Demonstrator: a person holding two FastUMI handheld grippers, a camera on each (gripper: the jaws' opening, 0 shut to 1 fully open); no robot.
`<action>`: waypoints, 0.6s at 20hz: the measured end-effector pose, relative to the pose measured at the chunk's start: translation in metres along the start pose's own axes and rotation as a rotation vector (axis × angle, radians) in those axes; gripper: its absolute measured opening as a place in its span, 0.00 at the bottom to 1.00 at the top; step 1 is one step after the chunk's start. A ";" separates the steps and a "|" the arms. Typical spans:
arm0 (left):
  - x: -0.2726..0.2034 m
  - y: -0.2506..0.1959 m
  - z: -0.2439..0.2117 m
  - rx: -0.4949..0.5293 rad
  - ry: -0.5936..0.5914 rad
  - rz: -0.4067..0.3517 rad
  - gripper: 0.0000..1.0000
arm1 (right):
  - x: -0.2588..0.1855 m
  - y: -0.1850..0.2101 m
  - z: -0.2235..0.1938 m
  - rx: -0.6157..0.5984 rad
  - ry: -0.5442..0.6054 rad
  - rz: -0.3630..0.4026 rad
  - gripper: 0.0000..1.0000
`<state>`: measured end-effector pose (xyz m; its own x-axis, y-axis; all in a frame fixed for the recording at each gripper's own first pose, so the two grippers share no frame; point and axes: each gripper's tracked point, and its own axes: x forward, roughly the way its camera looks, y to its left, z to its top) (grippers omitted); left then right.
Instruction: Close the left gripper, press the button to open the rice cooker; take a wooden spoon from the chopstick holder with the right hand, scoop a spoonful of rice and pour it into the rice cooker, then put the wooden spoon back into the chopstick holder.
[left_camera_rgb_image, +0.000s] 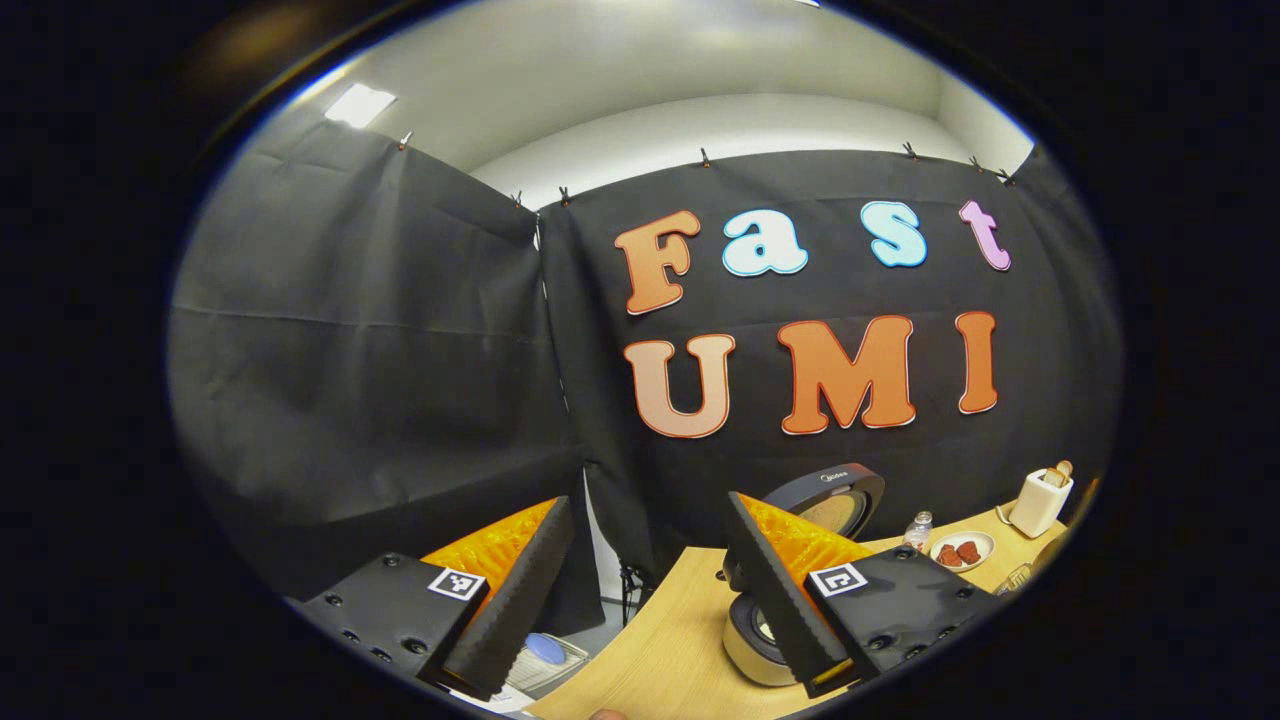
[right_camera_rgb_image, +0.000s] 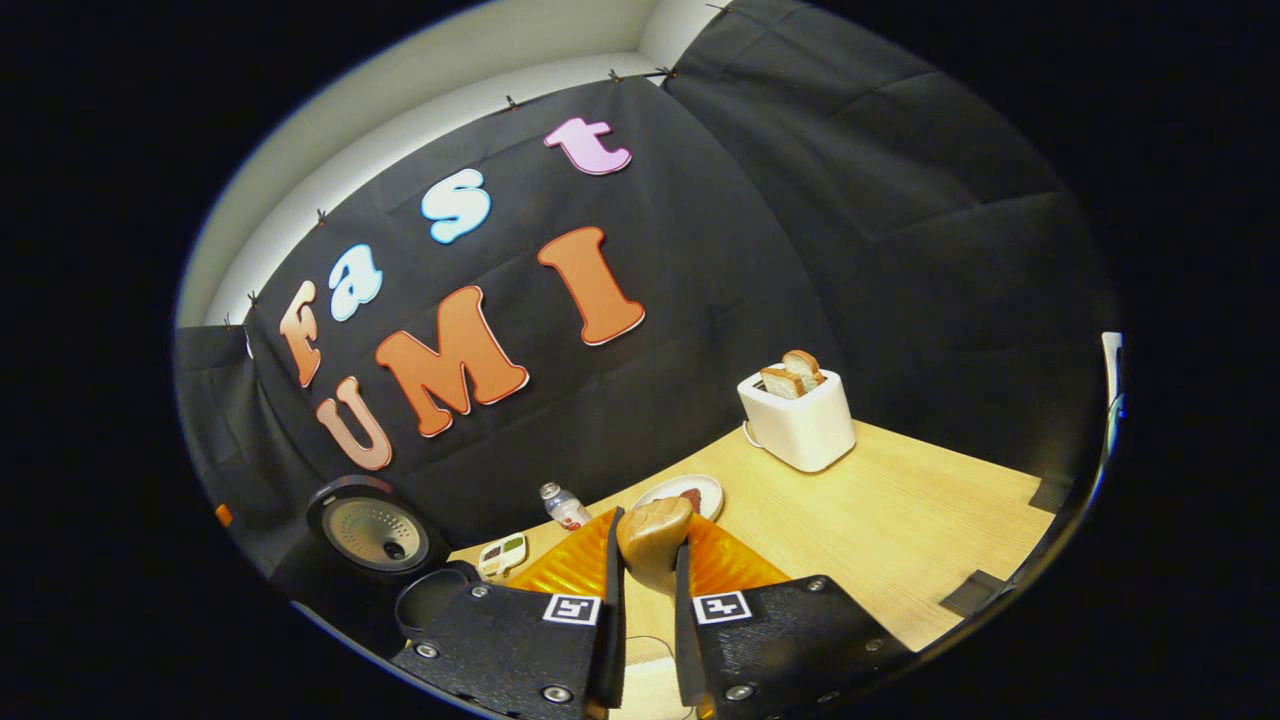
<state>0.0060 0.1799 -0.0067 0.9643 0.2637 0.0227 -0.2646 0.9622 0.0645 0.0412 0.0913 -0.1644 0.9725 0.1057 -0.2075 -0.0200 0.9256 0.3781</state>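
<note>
In the right gripper view my right gripper (right_camera_rgb_image: 648, 585) is shut on a wooden spoon (right_camera_rgb_image: 655, 535), whose rounded bowl sticks up between the fingers; I cannot tell if it holds rice. The rice cooker (right_camera_rgb_image: 432, 600) stands low at the left with its round lid (right_camera_rgb_image: 375, 530) raised. In the left gripper view my left gripper (left_camera_rgb_image: 645, 600) is open, its fingers wide apart and nothing between them. The rice cooker's body (left_camera_rgb_image: 750, 640) sits partly behind the right finger, its open lid (left_camera_rgb_image: 830, 500) standing up above it.
On the wooden table (right_camera_rgb_image: 900, 520) are a white toaster (right_camera_rgb_image: 800, 420) with bread slices, a plate (right_camera_rgb_image: 680, 495) with red food, a small bottle (right_camera_rgb_image: 563, 508) and a small dish (right_camera_rgb_image: 503, 553). The left gripper view shows the toaster (left_camera_rgb_image: 1040, 500) and plate (left_camera_rgb_image: 962, 550) far right.
</note>
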 end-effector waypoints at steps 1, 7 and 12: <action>0.003 0.001 -0.001 -0.002 0.002 -0.007 1.00 | -0.005 0.010 -0.004 -0.005 0.000 0.009 0.20; 0.011 0.014 -0.008 0.008 0.012 -0.025 1.00 | -0.008 0.047 -0.056 -0.043 0.057 0.048 0.16; 0.014 0.023 -0.020 0.030 0.035 -0.020 1.00 | -0.003 0.059 -0.102 -0.091 0.128 0.067 0.14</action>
<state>0.0137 0.2072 -0.0247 0.9689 0.2472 -0.0138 -0.2448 0.9649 0.0950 0.0137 0.1823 -0.2337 0.9310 0.2083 -0.2997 -0.1102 0.9433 0.3132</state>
